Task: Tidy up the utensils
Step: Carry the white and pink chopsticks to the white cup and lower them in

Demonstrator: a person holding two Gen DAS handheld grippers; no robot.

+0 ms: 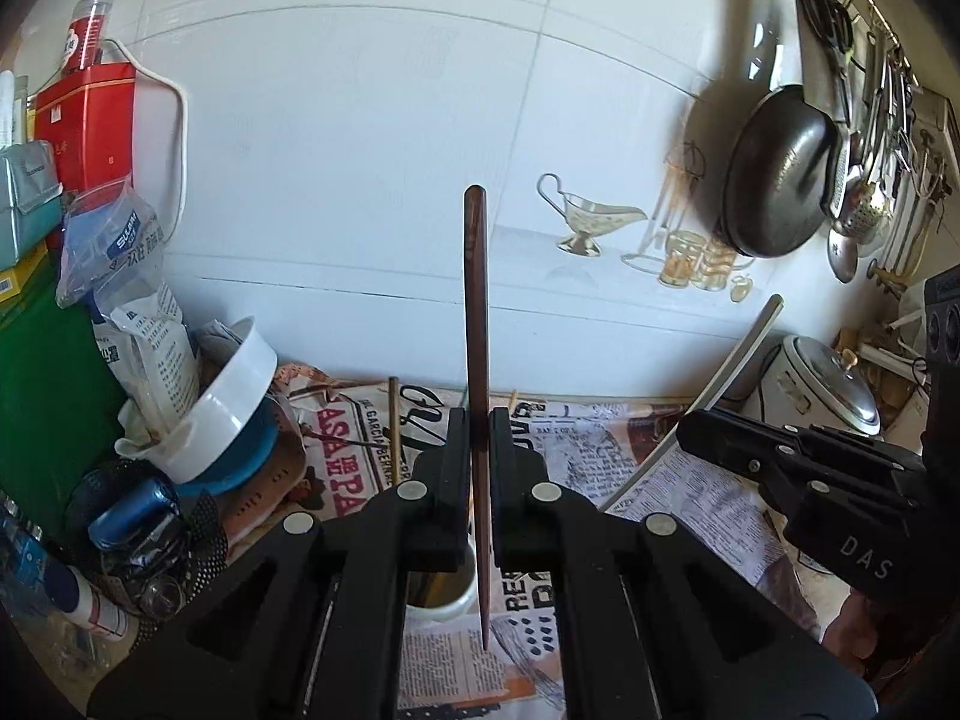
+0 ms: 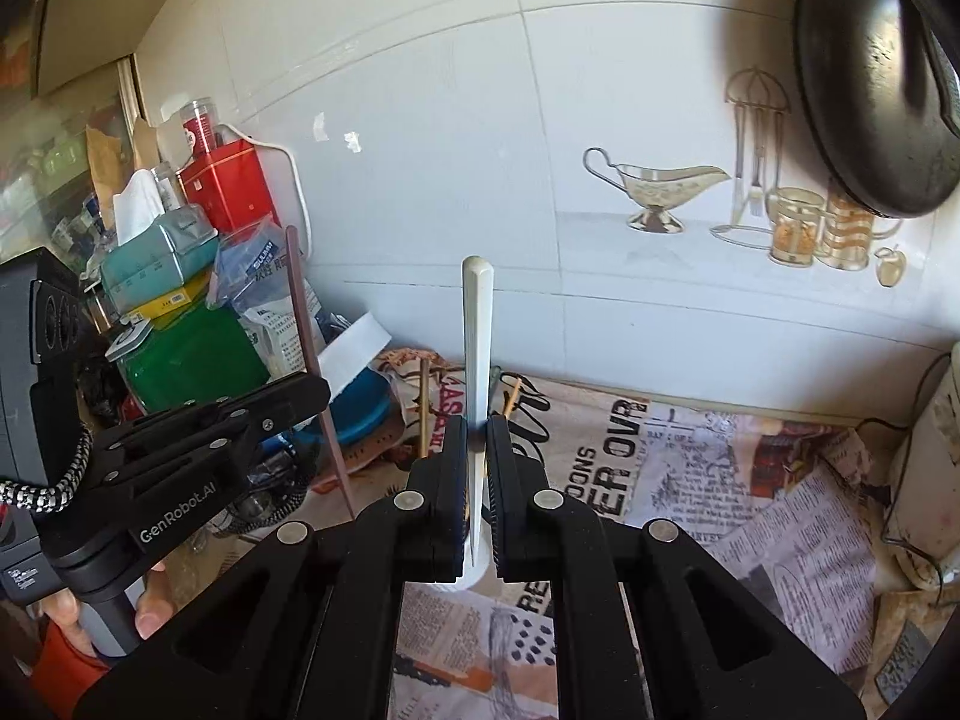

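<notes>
Brown chopstick (image 1: 476, 324) clamped upright in your left hand-held gripper (image 1: 478, 438), white chopstick (image 2: 477, 348) in your right hand-held gripper (image 2: 477, 444), both above the cup (image 1: 441, 597), tips down for dropping in.

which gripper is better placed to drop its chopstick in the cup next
Probably left, narrowly. The left gripper holds its brown chopstick upright with the tip beside the cup. The right gripper's white chopstick hangs over the cup's far rim.

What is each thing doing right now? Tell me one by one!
left gripper: shut on brown chopstick
brown chopstick: held upright, tip down
right gripper: shut on white chopstick
white chopstick: held upright
white cup: standing, below the grippers
black pan: hanging on wall
</notes>
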